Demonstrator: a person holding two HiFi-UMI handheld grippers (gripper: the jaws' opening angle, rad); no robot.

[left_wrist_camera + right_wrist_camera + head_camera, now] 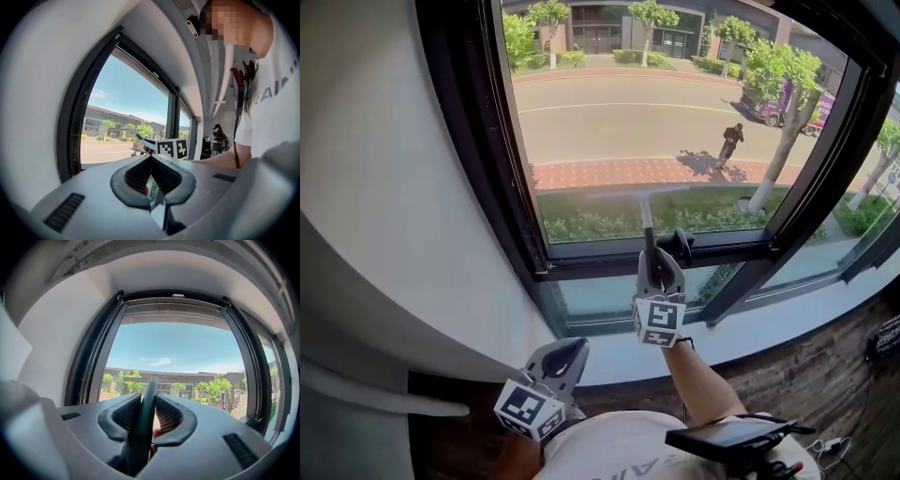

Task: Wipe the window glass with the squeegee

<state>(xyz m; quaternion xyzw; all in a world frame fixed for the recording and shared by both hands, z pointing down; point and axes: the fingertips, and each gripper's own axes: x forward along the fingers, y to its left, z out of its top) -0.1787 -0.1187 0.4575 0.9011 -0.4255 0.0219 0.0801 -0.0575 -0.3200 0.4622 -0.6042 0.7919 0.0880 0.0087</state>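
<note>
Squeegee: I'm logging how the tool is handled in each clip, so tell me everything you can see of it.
The squeegee has a slim dark handle, plastic by its look, topped by a thin pale crossbar blade, so it forms a T. The right gripper is shut on the lower handle and holds it roughly upright. The blade lies level and appears pressed against the lower part of the window glass, a little above the bottom frame. Nothing else touches it.

Hard daylight floods in through the window glass (656, 141); outside, the trees (783, 75) cast crisp shadows. The floor (825, 375) below the sill lies in shade. Both gripper views bulge, with black vignetted corners, and the squeegee (142, 427) blurs near the lens.
</note>
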